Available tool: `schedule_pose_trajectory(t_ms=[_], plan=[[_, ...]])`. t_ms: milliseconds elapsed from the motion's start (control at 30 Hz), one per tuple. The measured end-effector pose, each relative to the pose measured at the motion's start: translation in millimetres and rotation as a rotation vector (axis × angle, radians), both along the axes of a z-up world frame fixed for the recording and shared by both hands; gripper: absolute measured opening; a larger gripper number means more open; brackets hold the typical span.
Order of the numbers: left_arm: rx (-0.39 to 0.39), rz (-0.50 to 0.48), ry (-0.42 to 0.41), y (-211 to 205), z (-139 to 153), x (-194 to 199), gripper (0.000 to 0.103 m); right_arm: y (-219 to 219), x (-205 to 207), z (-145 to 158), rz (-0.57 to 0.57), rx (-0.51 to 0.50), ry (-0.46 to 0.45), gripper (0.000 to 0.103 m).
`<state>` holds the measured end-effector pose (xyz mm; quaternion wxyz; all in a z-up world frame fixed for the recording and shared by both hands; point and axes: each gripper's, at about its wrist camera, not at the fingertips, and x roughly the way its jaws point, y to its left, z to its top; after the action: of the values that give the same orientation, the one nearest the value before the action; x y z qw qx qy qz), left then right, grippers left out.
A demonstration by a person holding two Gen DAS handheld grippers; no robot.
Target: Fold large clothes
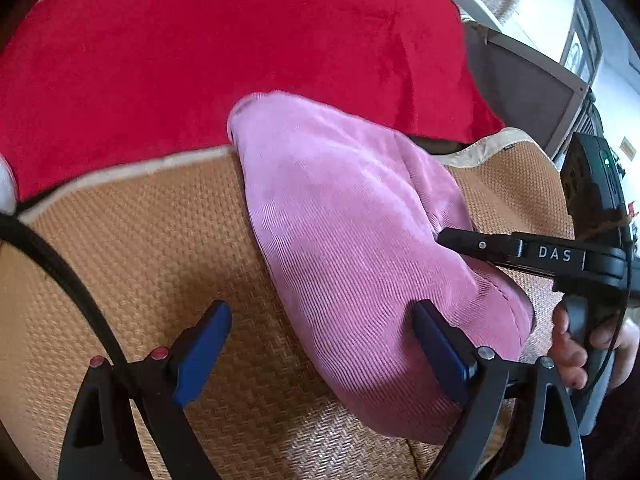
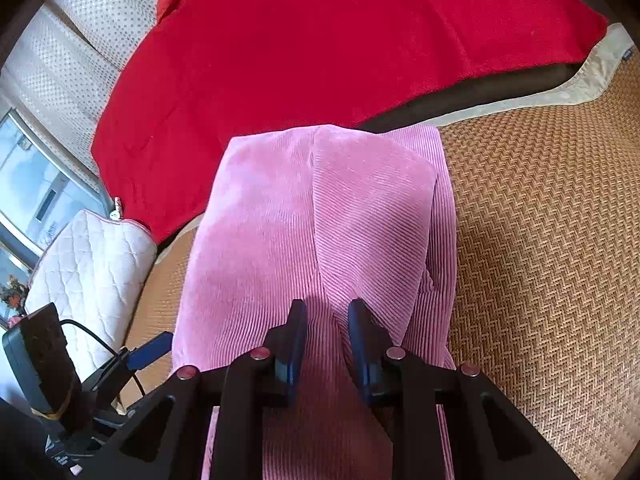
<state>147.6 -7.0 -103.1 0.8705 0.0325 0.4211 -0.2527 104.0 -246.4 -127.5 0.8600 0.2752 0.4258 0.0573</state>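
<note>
A pink ribbed corduroy garment (image 1: 340, 216) lies folded into a long strip on a woven tan mat (image 1: 140, 248). My left gripper (image 1: 320, 328) is open, its right finger at the garment's near edge, its left finger over bare mat. In the right wrist view the garment (image 2: 304, 216) runs away from me, with a folded flap on top. My right gripper (image 2: 326, 324) hovers over its near end with jaws narrowly apart, and a ridge of pink cloth sits between the fingers. The right gripper also shows in the left wrist view (image 1: 444, 238), its black fingers lying on the garment.
A red blanket (image 1: 224, 52) covers the far part of the surface and shows in the right wrist view (image 2: 340, 40). A white quilted cushion (image 2: 88, 272) and a window are at left. The mat (image 2: 540, 220) extends right. A grey box (image 1: 528, 92) stands far right.
</note>
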Motion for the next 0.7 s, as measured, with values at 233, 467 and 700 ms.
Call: schedule_pose_trajectory(t_ms=[233, 467, 700], plan=[[-0.044, 0.043, -0.041, 16, 19, -7, 0.093, -1, -22, 28, 0.022, -0.037, -0.081, 0.027], [0.045, 0.014, 0.024, 8, -8, -7, 0.093, 4, -25, 9, 0.080, -0.075, -0.003, 0.028], [-0.009, 0.022, -0.002, 17, 7, -5, 0.093, -6, -22, 16, 0.071, -0.002, -0.030, 0.028]])
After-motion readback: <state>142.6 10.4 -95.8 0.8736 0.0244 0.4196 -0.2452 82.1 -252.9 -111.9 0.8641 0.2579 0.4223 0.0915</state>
